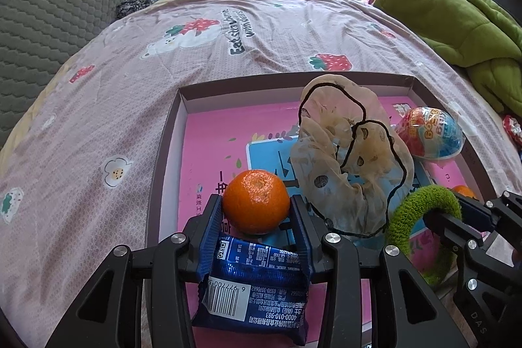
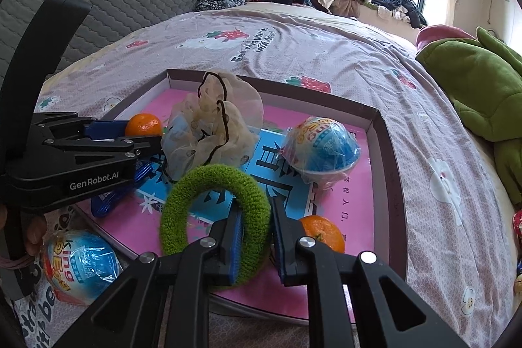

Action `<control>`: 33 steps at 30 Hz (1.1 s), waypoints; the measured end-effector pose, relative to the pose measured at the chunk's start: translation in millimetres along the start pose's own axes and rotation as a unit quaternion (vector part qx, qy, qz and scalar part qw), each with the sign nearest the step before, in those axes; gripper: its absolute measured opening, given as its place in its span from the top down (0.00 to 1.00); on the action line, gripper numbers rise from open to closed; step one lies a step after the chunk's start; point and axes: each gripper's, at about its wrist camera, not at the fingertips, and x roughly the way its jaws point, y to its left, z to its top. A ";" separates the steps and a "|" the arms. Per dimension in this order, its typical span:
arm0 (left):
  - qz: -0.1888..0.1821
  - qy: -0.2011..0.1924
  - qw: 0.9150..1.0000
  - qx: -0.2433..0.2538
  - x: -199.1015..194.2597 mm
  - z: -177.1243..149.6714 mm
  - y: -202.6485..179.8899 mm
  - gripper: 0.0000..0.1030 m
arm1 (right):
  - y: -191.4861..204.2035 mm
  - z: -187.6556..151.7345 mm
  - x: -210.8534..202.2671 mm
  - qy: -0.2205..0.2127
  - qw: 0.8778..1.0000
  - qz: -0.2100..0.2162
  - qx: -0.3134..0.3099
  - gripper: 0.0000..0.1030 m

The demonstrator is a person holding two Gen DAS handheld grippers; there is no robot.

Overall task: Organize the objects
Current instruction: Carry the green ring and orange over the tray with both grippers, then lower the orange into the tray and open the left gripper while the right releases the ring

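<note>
Tray (image 1: 182, 106) on the bed already held most items. My left gripper (image 1: 256, 214) clasped a tangerine (image 1: 256, 206) low over the tray, above a blue snack packet (image 1: 254, 282). My right gripper (image 2: 256, 237) pinched the green hair tie (image 2: 215, 217) over the tray's near edge. Placement looked underway; next I judged both should release gently.
</note>
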 end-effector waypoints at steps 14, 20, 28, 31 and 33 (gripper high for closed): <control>0.005 0.000 1.000 0.000 -13.5 -0.7 0.6 0.51 | -1.5 4.6 -8.0 -0.003 1.000 0.007 0.008 0.70; 0.001 -0.005 1.000 -0.007 -23.6 1.9 5.2 0.46 | -1.1 6.7 -14.4 -0.007 1.000 0.010 0.012 0.67; 0.005 -0.008 1.000 -0.010 -34.1 2.8 8.5 0.45 | 0.6 7.4 -19.4 -0.006 1.000 0.014 0.013 0.66; 0.004 -0.010 1.000 -0.011 -39.2 1.1 8.8 0.44 | -0.1 7.3 -23.2 -0.009 1.000 0.017 0.017 0.66; 0.005 -0.012 1.000 -0.011 -43.0 0.0 8.5 0.44 | -0.7 8.3 -27.5 -0.012 1.000 0.019 0.018 0.66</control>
